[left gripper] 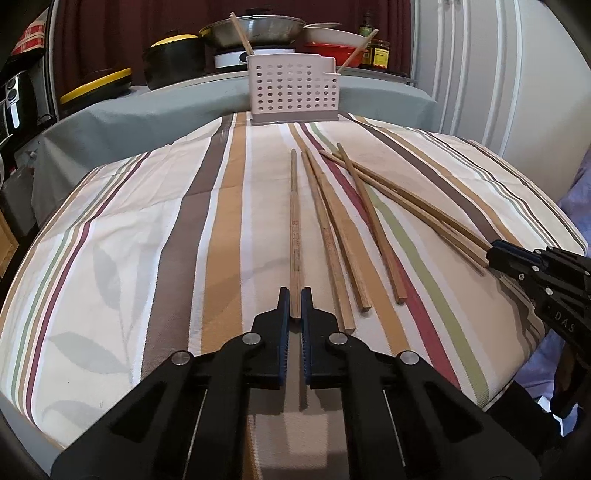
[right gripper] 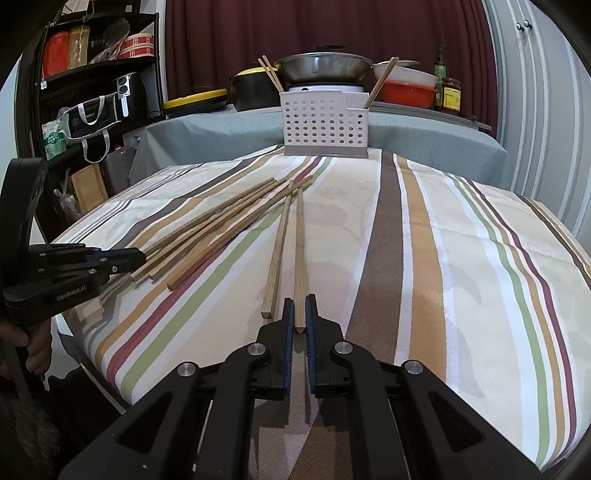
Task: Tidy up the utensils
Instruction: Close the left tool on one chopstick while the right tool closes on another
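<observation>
Chopsticks (left gripper: 332, 229) mid-cloth, near table edge (left gripper: 576, 240).

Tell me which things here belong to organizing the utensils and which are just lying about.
Part of the job:
- loose wooden chopsticks on the striped tablecloth
- white perforated plastic utensil holder
- left gripper
- right gripper

Just lying about:
- metal wok
- black pot with yellow lid
- red bowl
- sauce jars

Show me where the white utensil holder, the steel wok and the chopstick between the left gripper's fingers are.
white utensil holder (left gripper: 291, 88), left wrist view, middle of its perforated front wall.
steel wok (right gripper: 323, 68), right wrist view, its metal side.
chopstick (left gripper: 294, 229), left wrist view, mid-shaft ahead of the left gripper (left gripper: 294, 299).
</observation>
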The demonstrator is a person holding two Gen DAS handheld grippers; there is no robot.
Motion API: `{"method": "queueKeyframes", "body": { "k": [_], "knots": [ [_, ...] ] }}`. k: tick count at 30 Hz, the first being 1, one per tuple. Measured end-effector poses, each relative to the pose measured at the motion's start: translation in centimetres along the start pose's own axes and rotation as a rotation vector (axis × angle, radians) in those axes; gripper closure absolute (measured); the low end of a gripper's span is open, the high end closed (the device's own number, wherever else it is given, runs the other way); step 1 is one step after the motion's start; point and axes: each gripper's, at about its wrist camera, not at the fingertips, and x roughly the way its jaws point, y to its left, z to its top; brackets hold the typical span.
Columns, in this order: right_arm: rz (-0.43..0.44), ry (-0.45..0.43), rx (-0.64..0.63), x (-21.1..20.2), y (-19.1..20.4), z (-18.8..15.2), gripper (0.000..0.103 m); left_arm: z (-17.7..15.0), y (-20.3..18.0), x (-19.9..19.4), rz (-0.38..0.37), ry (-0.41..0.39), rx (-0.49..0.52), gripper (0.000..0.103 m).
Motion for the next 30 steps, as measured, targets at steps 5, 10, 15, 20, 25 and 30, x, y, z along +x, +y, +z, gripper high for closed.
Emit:
{"method": "queueKeyframes", "body": {
  "k": [5, 10, 15, 20, 25, 30],
  "knots": [
    [-0.010, -0.023, 0.009, -0.6, -0.3, 0.5, 0.096, 0.5, -0.1, -0.9, 0.009, -0.043, 0.015, 0.097],
    [-0.027, -0.062, 0.018, -1.7, -0.7, 1.6, 0.096, 1.4, 0.2, -2.2, 0.007, -0.092, 0.015, 0.097],
    [-0.045, -0.096, 0.013, -2.8, -0.9, 2.5, 0.096, 2.6, 0.3, -4.0, 0.009, -0.154, 0.012, 0.097],
    [-0.057, -0.126, 0.007, -3.7, -1.0, 3.3, 0.096, 3.6, 0.5, -6.1, 0.008, -0.214, 0.005, 0.097],
    [-0.066, -0.160, -0.007, -4.8, -0.6, 4.3, 0.096, 4.6, 0.7, -8.0, 0.010, -0.267, -0.002, 0.097],
    [-0.071, -0.199, -0.018, -6.0, -0.4, 5.4, 0.096, 5.4, 1.0, -9.5, 0.015, -0.312, -0.011, 0.097]
  ]
}}
